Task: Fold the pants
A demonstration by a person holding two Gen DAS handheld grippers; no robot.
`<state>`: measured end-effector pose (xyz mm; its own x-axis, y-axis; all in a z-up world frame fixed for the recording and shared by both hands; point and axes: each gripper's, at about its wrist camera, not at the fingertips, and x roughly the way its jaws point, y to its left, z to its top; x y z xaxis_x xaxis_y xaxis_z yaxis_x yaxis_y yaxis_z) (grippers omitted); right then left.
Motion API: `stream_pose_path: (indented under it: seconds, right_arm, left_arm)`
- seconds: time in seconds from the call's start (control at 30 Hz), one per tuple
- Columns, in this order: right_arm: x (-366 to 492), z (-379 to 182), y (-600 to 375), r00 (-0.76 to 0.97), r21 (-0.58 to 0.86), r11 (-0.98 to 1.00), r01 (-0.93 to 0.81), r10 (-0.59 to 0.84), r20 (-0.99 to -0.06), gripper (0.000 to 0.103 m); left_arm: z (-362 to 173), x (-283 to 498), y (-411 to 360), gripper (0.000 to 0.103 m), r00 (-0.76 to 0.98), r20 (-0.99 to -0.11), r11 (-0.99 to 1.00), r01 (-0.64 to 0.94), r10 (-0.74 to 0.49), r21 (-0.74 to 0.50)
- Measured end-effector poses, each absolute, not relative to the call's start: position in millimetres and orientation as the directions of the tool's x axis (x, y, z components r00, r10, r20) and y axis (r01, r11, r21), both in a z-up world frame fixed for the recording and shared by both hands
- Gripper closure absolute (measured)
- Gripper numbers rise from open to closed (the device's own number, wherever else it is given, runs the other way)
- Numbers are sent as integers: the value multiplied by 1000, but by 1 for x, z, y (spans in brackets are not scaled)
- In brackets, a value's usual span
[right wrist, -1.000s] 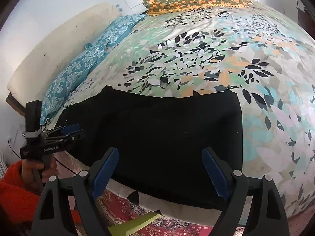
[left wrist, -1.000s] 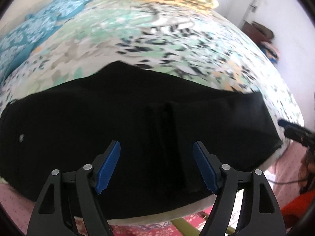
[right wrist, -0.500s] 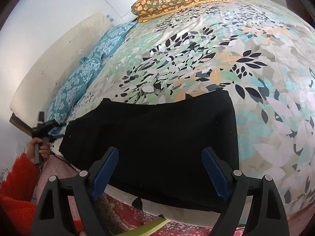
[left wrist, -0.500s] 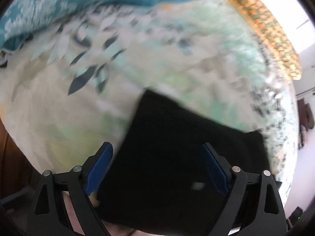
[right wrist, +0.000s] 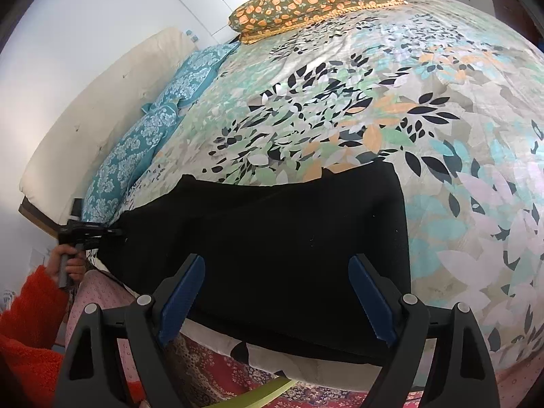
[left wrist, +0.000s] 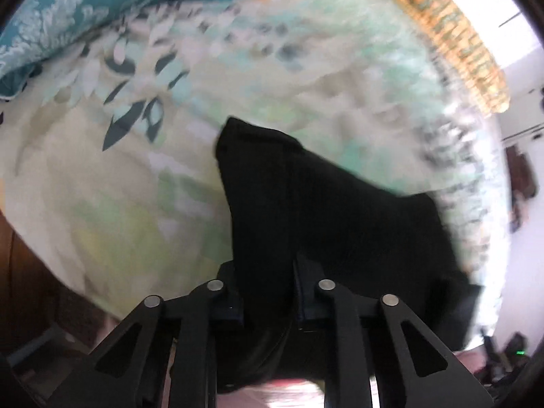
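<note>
At the left end of the black fabric pants (right wrist: 282, 248), spread along the near edge of the leaf-print bedspread (right wrist: 408, 85), my left gripper (left wrist: 268, 292) has just clamped onto the cloth. My right gripper (right wrist: 277, 301) hovers wide open, empty, over the right end. Judged step: gripping for the fold; next, my right jaws must pinch their end.

- Left wrist: steeply down, close over the black pants' (left wrist: 326, 210) end on the bed (left wrist: 102, 176).
- Right wrist: slanting down across the bed, farther back.
- Shared: pants, teal pillows (right wrist: 142, 142), orange pillow (right wrist: 316, 0).
</note>
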<state>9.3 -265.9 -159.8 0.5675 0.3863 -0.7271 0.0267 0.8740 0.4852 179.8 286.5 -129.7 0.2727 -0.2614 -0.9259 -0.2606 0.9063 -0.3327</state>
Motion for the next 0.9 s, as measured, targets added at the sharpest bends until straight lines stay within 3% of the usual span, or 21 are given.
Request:
stream_pose_path:
  seconds: [0.13, 0.23, 0.4, 0.53, 0.57, 0.63, 0.7, 0.8, 0.9]
  right_arm:
    - [13, -165, -269, 562, 503, 863, 43, 396, -726, 17]
    - [17, -166, -269, 563, 510, 859, 45, 399, -723, 17]
    - [16, -172, -264, 534, 485, 874, 37, 393, -748, 17]
    - [11, -172, -273, 545, 488, 871, 59, 381, -747, 17]
    - [8, -171, -278, 557, 498, 864, 71, 380, -739, 17]
    - [1, -170, -287, 574, 523, 847, 90, 385, -723, 17]
    - [-3, -171, -295, 580, 550, 829, 101, 400, -709, 17]
    - [2, -170, -296, 589, 615, 785, 77, 461, -663, 17]
    - [10, -169, -278, 572, 706, 708, -12, 584, -576, 17]
  left_arm:
    - [-59, 169, 228, 88, 360, -831, 858, -131, -425, -496]
    - [-29, 166, 156, 92, 353, -785, 840, 3, -508, -542]
    - [-76, 173, 21, 95, 175, -787, 806, 101, -592, -584]
    - [-129, 157, -68, 92, 45, -854, 837, 231, -519, -496]
    - [-128, 149, -77, 89, 36, -848, 826, 252, -529, -504]
    - [-113, 135, -79, 59, 28, -786, 757, 292, -618, -585]
    - [-85, 130, -65, 32, 109, -765, 748, 335, -634, -573]
    - [-48, 138, -19, 24, 293, -759, 805, 337, -582, -487]
    - [-40, 148, 42, 18, 425, -744, 857, 229, -515, -462]
